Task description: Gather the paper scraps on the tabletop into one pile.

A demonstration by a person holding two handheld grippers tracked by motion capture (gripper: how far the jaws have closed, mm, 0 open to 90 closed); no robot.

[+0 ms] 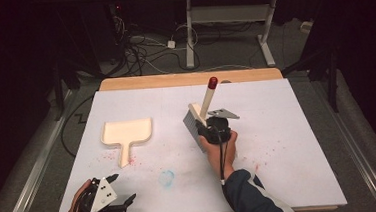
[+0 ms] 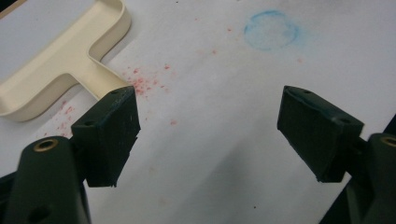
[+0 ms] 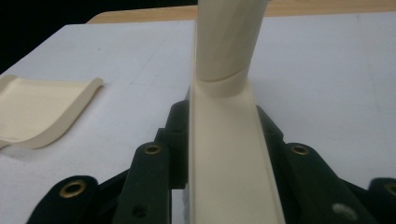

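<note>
Right now the right gripper (image 1: 205, 126) is pinching the brush (image 1: 197, 120) by its cream block, with one jaw pressed on each side of it. The brush sits near the middle of the white table (image 1: 288, 129), with its grey bristles pointing down and left and its long handle leaning up and away to a red tip. The red crumbs (image 1: 129, 157) lie to the left of the brush, close to the handle of the dustpan (image 1: 126, 133). So the brush likely has to sweep leftward, across the faint blue ring (image 1: 166, 178) side of the table, to reach them. The dustpan's handle points toward the person, and its wide mouth faces away. The left gripper (image 1: 119, 191) hovers just near the dustpan handle with its jaws spread wide and nothing between them, so it is the closer one to grab the pan.
</note>
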